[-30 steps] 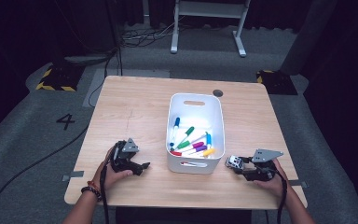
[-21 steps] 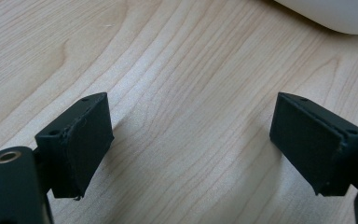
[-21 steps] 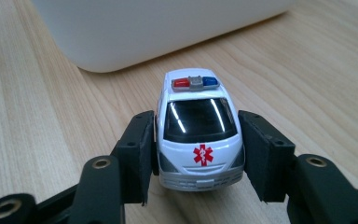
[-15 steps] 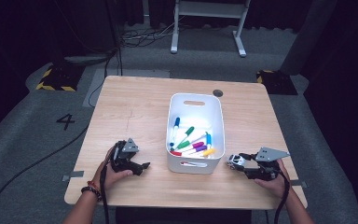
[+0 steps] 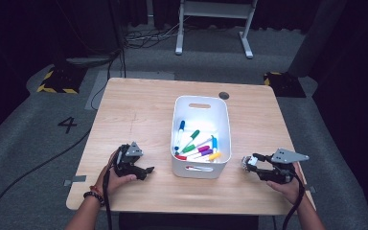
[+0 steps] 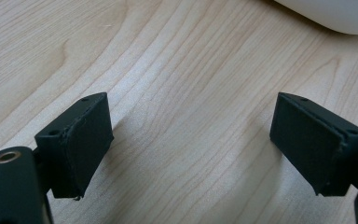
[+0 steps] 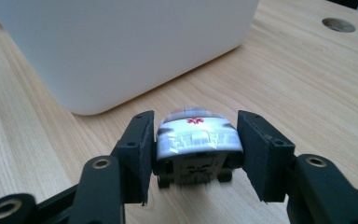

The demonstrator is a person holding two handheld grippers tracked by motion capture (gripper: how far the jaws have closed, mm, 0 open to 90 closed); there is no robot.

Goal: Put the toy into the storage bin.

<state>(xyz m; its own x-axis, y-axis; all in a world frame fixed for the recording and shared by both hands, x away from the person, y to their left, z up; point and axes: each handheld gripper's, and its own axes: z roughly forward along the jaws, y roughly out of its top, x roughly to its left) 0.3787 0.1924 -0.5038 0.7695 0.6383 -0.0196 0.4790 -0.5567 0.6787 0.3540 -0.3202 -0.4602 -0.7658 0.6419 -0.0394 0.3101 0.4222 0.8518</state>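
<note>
A white bin [image 5: 201, 167] stands mid-table and holds several coloured markers [image 5: 196, 146]. My right gripper [image 5: 247, 164] sits to the bin's right, shut on a small silver toy car [image 7: 196, 135] with a red mark on its roof; both pads press its sides, and it hangs just above the wood. The bin's wall [image 7: 121, 46] rises close ahead in the right gripper view. My left gripper [image 5: 146, 170] rests on the table left of the bin, jaws open wide over bare wood [image 6: 191, 140], nothing between them.
The wooden table [image 5: 139, 110] has a round cable hole [image 5: 224, 95] near its far right corner. Bare wood spreads behind and to the left of the bin. The bin's corner [image 6: 335, 14] shows at the top right of the left gripper view.
My right gripper has lifted a little with the toy car in it. The left gripper has stayed put.
</note>
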